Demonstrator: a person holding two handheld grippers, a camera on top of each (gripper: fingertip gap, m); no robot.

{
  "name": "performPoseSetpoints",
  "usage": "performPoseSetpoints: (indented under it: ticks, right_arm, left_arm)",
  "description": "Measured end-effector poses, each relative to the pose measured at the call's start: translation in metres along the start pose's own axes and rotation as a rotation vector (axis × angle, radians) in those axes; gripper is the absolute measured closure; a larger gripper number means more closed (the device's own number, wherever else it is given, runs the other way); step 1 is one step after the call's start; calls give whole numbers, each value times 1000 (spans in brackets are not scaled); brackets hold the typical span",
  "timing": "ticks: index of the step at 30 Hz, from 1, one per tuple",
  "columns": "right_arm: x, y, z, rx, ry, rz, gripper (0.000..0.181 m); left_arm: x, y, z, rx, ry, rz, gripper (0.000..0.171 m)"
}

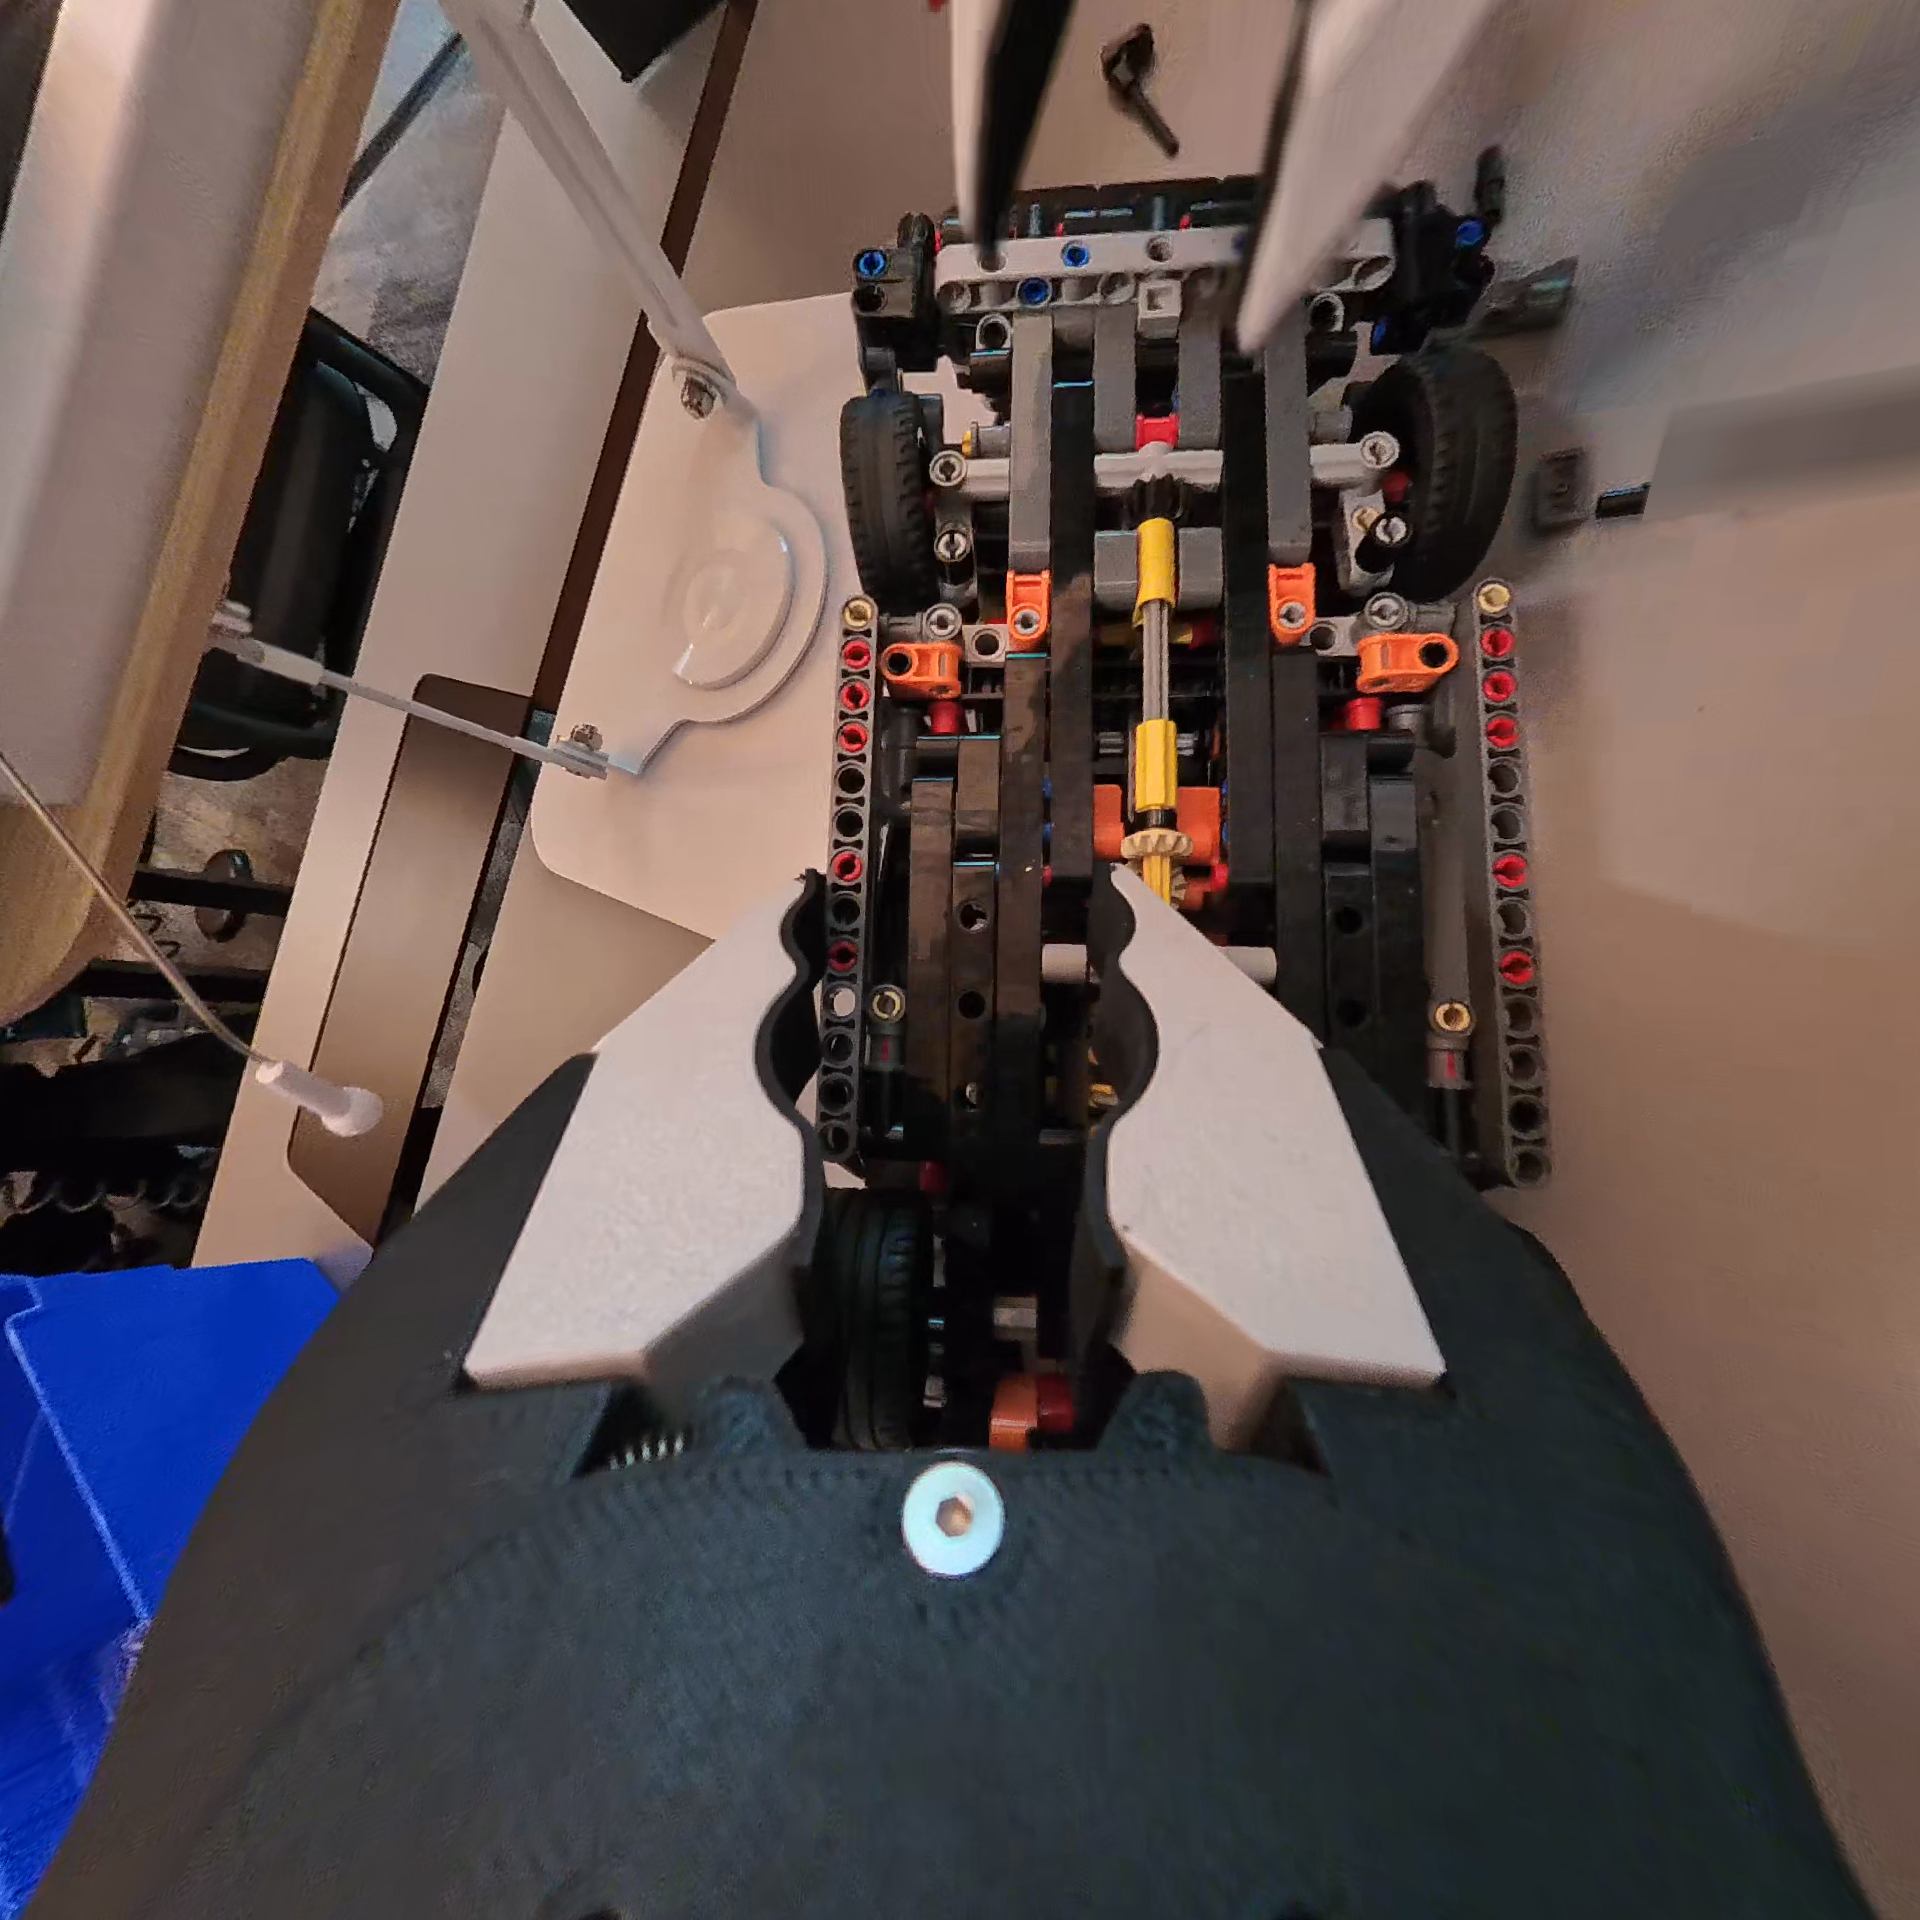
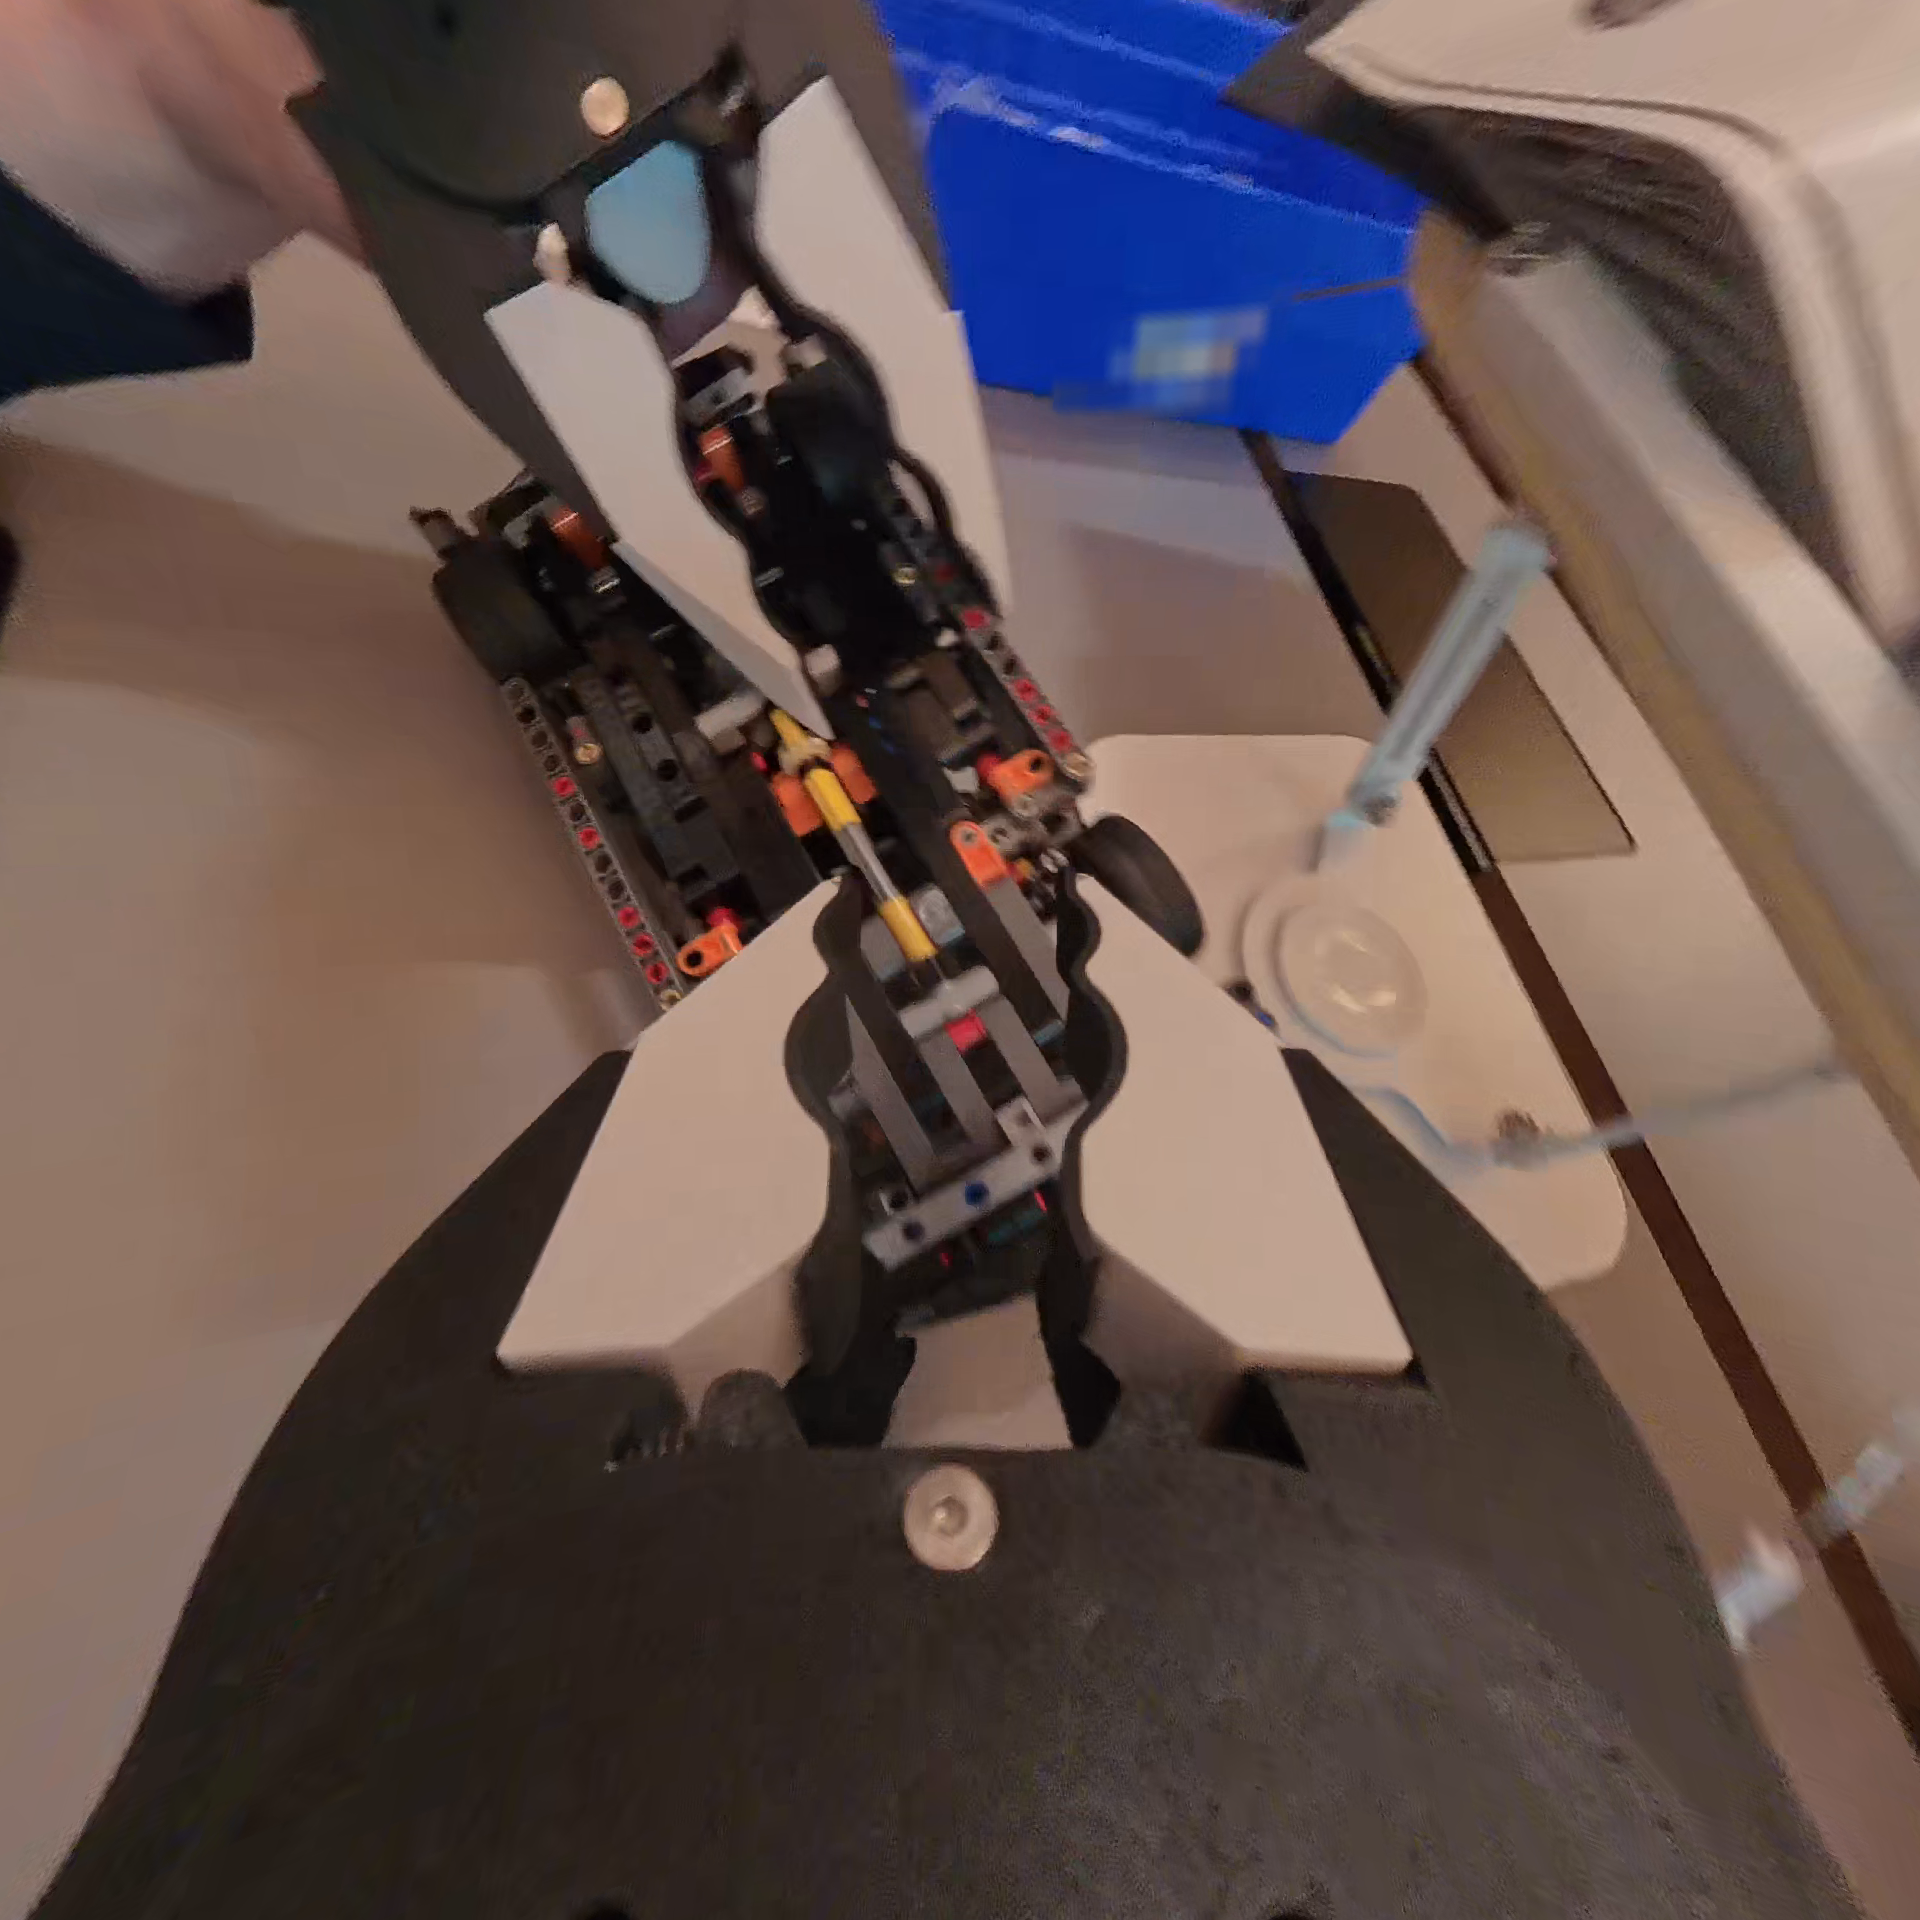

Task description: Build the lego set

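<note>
1. The left gripper [image 1: 961, 935], with pale grey wedge fingers [image 1: 665, 1143] lined in wavy black, sits at lower centre of the left wrist view. Its jaws are partly apart and straddle the near end of the black, grey and orange technic-style lego car chassis [image 1: 1174, 665]. Black beams fill the gap, but whether the pads press on them cannot be told.

2. The right gripper [image 2: 956, 914], of the same build, sits at lower centre of the right wrist view. Its jaws are also partly apart, around the opposite end of the chassis [image 2: 790, 790], where grey beams and a light grey cross beam with blue pins [image 2: 966, 1195] lie between the fingers. Firm contact cannot be judged through the blur.

3. The chassis lies on the cream tabletop [image 1: 1714, 935], running from bottom to top in the left wrist view. A yellow and grey drive shaft [image 1: 1155, 665] runs along its middle, black tyres [image 1: 1449, 468] sit at the far end, and long grey holed beams with red pins [image 1: 1507, 883] run along both sides.

4. The right gripper's blurred fingers [image 1: 1340, 156] enter at upper centre of the left wrist view, over the far cross beam.

5. A small black loose piece [image 1: 1138, 88] lies at the top, apart from the chassis.

6. A blue plastic bin [image 2: 1143, 239] stands at upper right of the right wrist view, and a white lamp-like base plate [image 1: 717, 613] lies just beside the chassis.
</note>
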State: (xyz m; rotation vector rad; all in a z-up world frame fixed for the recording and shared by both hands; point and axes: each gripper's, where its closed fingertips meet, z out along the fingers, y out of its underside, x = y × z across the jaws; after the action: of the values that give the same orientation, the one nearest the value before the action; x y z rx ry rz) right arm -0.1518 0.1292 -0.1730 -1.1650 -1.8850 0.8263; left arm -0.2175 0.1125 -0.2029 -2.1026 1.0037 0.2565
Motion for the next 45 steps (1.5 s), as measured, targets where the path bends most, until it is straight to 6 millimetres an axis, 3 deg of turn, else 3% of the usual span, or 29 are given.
performPoseSetpoints:
  ticks: [2,4,7,10,17,25,29,34,41,45]
  right_arm:
    - [-9,-3,20,-48,-18,-102,147]
    - [-6,-4,35,-114,5,-183,147]
    - [-5,-13,48,-132,-21,-244,149]
    - [4,-10,55,-179,-38,-255,147]
    - [-3,-1,60,-223,-142,-260,147]
    - [-2,1,60,-225,-156,-242,147]
    - [1,2,60,-244,-157,-236,147]
    - [3,4,60,-239,-173,-198,147]
    - [3,3,61,-199,-217,-128,147]
    - [5,4,62,-201,-216,-127,146]
  left_arm:
    - [0,-1,0,13,-4,-3,123]
    - [-1,-1,0,29,-8,-2,123]
    - [-1,-2,0,41,-9,2,123]
    - [-1,-2,0,56,-12,0,123]
    - [-3,-4,-6,48,-40,-1,115]
    - [4,-15,-12,-9,-58,85,127]
    - [12,-10,0,-56,-6,62,125]
    - [8,-8,3,-46,27,-40,123]
    - [0,-9,3,-14,60,-158,134]
    - [0,-7,10,-62,62,-116,139]
